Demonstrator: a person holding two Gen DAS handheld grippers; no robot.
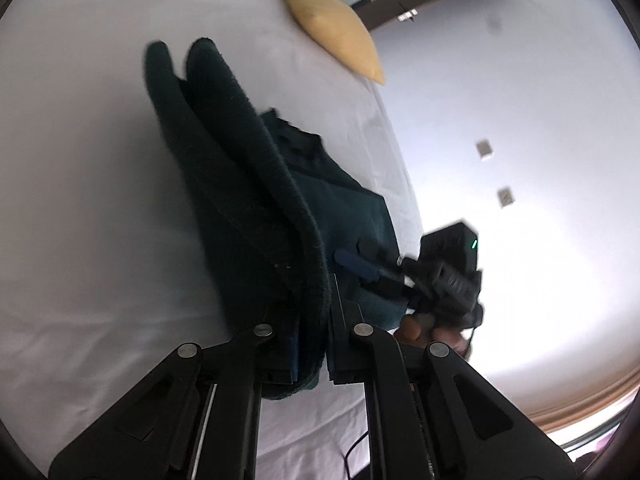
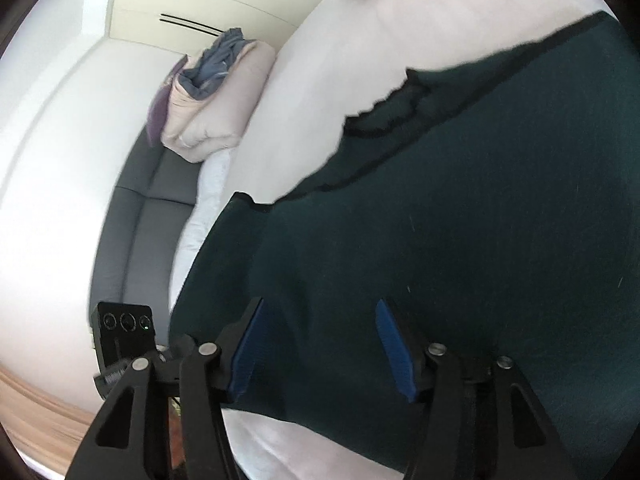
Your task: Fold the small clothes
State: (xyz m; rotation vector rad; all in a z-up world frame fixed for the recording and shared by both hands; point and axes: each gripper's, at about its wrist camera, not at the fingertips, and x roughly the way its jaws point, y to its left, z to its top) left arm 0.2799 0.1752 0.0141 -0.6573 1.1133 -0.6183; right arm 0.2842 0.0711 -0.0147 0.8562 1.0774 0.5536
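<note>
dark green garment [image 1: 248, 184] in left gripper [image 1: 312, 344]

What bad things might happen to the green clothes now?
The left gripper pinches only a bunched edge of the dark green garment, so the cloth may slip out and the fold may flop open.

The right gripper is open over the garment, gripping nothing, so that side could sag or wrinkle.

The garment lies near the edge of the white bed, so it might slide off.
</note>
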